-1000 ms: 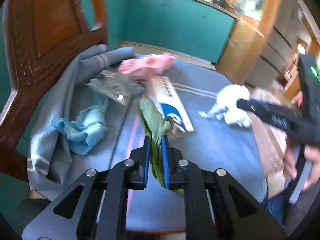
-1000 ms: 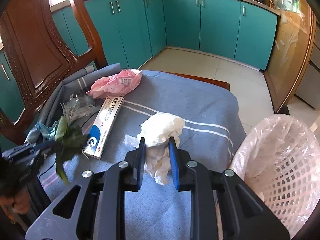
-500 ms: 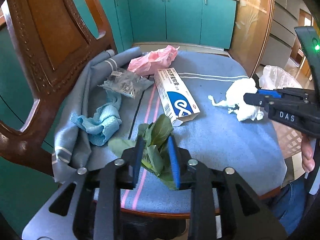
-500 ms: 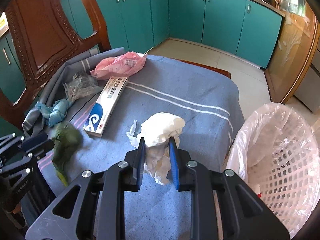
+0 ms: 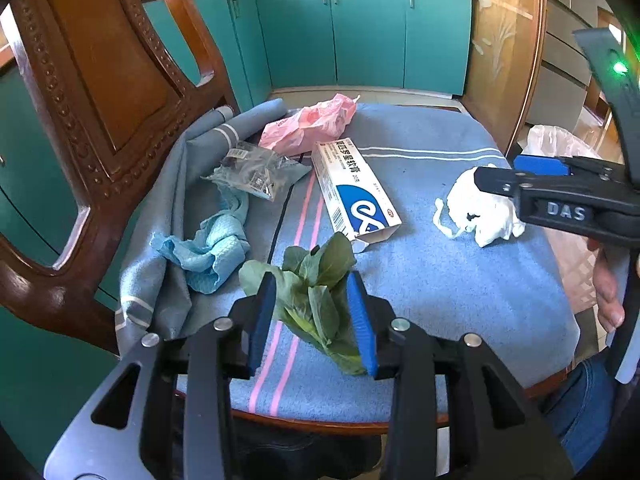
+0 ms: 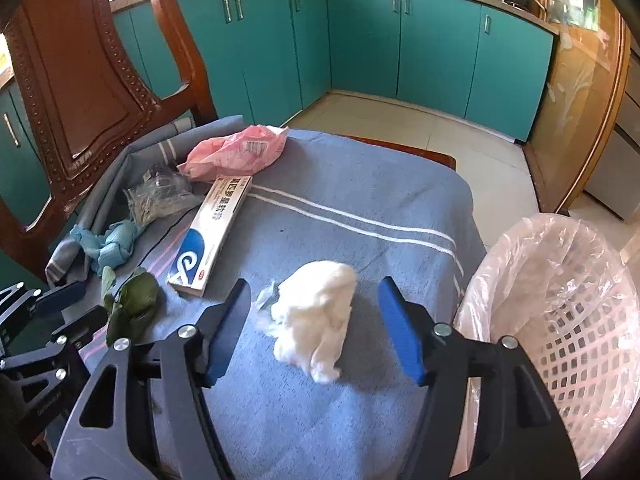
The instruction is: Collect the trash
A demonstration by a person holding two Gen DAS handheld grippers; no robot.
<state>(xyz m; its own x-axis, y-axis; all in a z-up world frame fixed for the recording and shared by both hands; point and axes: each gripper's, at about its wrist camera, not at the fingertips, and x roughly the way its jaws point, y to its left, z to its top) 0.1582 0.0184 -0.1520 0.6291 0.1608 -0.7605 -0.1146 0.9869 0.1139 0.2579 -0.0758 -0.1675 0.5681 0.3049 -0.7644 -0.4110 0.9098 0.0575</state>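
Between the opening jaws of the left gripper (image 5: pixel 316 300), green leaves (image 5: pixel 316 296) lying on the blue cloth (image 5: pixel 460 292), pads no longer pressing. Between the wider, opening jaws of the right gripper (image 6: pixel 314 318), white crumpled tissue (image 6: pixel 316 312), untouched. Farther left, toothpaste box (image 6: pixel 210 236); at right, lined white basket (image 6: pixel 560 316).

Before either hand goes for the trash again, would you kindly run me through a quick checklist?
1. Left tongs astride leaves, jaws opening: ok.
2. Right tongs astride tissue, jaws opening, pads clear: ok.
3. Either piece gripped: not ok.
4. Bin beside the chair, liner open: ok.
5. Room inside bin: cannot tell.
6. Box, pink bag untouched: ok.
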